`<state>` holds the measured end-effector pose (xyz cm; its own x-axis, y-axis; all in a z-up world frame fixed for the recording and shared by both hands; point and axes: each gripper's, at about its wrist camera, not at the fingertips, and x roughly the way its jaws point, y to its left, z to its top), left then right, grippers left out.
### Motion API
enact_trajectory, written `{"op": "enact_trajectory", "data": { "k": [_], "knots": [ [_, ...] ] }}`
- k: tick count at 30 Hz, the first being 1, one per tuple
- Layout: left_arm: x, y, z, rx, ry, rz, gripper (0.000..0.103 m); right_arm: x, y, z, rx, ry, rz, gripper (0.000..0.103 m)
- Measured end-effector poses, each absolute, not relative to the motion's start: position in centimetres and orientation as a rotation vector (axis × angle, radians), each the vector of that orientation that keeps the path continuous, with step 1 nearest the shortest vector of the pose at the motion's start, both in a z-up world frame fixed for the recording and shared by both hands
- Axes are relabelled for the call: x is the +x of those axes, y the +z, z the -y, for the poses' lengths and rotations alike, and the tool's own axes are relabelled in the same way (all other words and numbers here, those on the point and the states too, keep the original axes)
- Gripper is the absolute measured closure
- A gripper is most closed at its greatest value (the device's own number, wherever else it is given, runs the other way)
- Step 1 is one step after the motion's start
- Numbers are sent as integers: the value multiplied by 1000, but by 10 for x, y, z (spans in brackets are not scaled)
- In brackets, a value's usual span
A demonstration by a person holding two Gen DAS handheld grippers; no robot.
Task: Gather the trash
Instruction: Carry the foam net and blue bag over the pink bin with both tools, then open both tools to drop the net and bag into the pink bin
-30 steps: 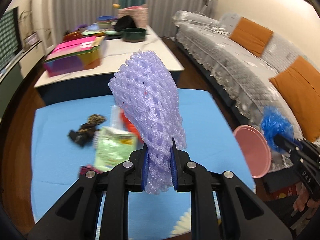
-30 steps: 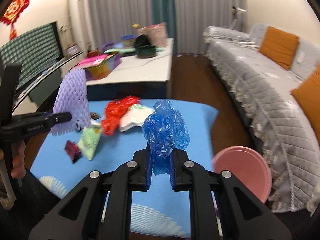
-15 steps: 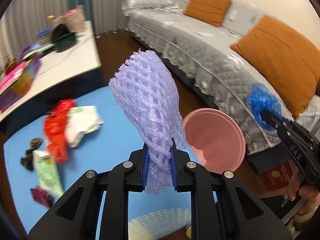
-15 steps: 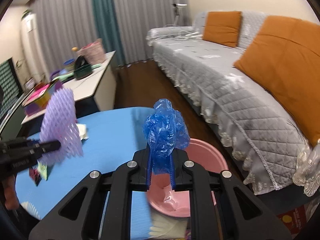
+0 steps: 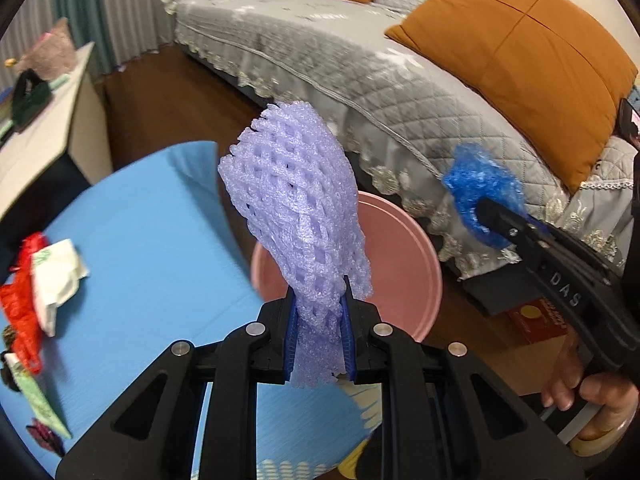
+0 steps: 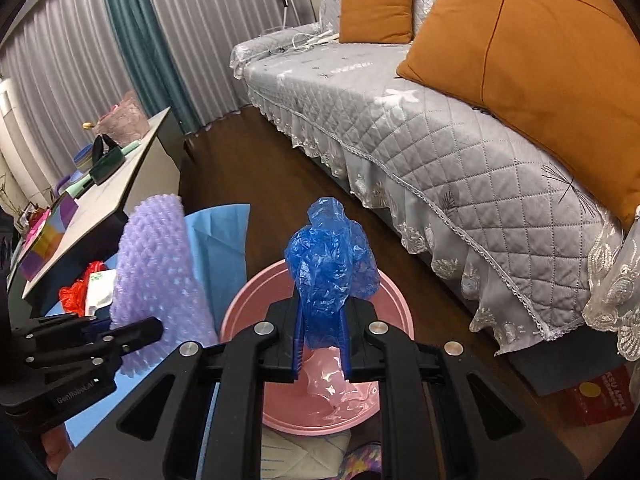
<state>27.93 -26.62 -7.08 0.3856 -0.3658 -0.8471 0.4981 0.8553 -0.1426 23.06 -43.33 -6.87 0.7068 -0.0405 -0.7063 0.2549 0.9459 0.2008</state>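
My left gripper (image 5: 319,330) is shut on a purple foam fruit net (image 5: 298,208), held upright in front of a pink basin (image 5: 404,256) on the floor beside the blue mat. My right gripper (image 6: 322,338) is shut on a crumpled blue plastic bag (image 6: 330,264), held right above the pink basin (image 6: 256,300). In the right wrist view the left gripper (image 6: 132,334) with its purple net (image 6: 160,268) is at the left of the basin. In the left wrist view the right gripper (image 5: 496,216) with the blue bag (image 5: 478,188) is at the right.
More trash lies on the blue mat (image 5: 140,240): a red net (image 5: 22,300), white paper (image 5: 56,276), a green wrapper (image 5: 36,400). A grey sofa (image 6: 440,152) with orange cushions runs along the right. A white low table (image 6: 108,196) stands at the left. A red box (image 6: 600,392) lies by the sofa.
Both grippers have swung right, away from the mat's trash, toward the pink basin. The basin now sits right under the blue bag. Both grips are unchanged.
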Motion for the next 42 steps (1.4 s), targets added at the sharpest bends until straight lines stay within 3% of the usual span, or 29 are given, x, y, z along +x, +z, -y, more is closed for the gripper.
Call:
{"op": "enact_trajectory", "data": {
  "k": [15, 17, 18, 19, 20, 21, 22, 25, 42],
  "knots": [
    [310, -118, 294, 165, -581, -1165, 82, 253, -101, 435, 246, -209, -886, 86],
    [312, -121, 294, 164, -565, -1174, 72, 256, -106, 434, 246, -209, -908, 83],
    [313, -123, 293, 163, -558, -1181, 57, 257, -109, 434, 243, -212, -920, 82],
    [314, -124, 293, 161, -547, -1185, 41, 258, -110, 433, 240, -215, -928, 73],
    [315, -124, 291, 154, -535, -1181, 35, 259, -112, 433, 238, -219, -940, 66],
    [315, -124, 290, 154, -518, -1176, 25, 260, -114, 434, 247, -219, -947, 50],
    [317, -124, 290, 157, -504, -1175, 20, 260, -115, 435, 255, -228, -947, 45],
    [321, -124, 285, 159, -463, -1171, 19, 259, -114, 438, 272, -243, -944, 34],
    [297, -95, 211, 57, -324, -1080, 18, 259, -82, 409, 276, -179, -850, 16]
  ]
}}
